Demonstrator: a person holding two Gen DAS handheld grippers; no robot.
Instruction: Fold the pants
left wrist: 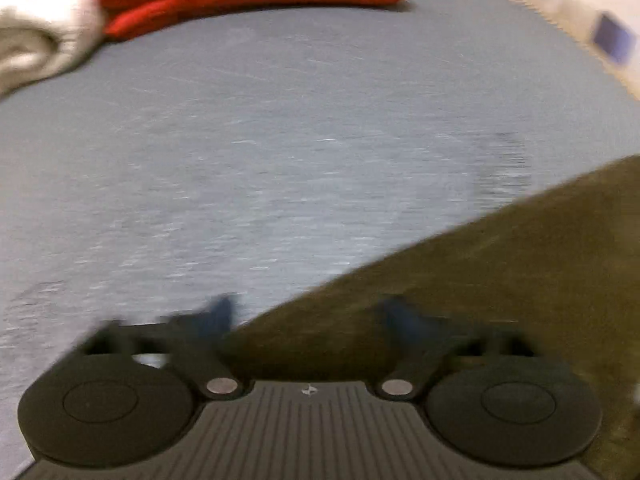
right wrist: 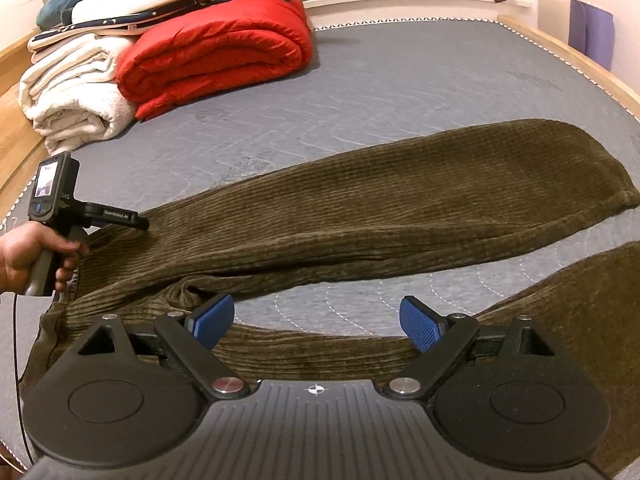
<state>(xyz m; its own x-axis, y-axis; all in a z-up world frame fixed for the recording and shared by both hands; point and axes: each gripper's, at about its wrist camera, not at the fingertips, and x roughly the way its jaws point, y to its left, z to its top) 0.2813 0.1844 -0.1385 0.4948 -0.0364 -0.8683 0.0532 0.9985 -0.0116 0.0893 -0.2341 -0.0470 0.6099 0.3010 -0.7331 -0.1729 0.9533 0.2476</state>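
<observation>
Here, looking down on olive corduroy pants lying flat and unfolded on a grey quilted mattress. Lying with the waist toward the left of the right wrist view and the two legs spreading apart toward the right, leaving a wedge of bare mattress between them.

Holding the right gripper over the near leg, close to the crotch. Keeping its jaws spread wide, the blue pads gripping nothing, only cloth and mattress showing in the gap.

Reaching in from the left with a hand wrapped around the handle of the left gripper, its fingers pointing out over the waist end of the pants.

Blurring heavily in the left wrist view, yet still showing the left jaws standing partly apart and clamping nothing. Showing the edge of the pants running diagonally beneath that gap, cloth to the right and bare mattress to the left. Not telling clearly whether those fingertips are touching the cloth.

Resting well apart from the pants, at the far left of the mattress: a rolled red quilt pressing against a folded white blanket, with more bedding piled on top.
</observation>
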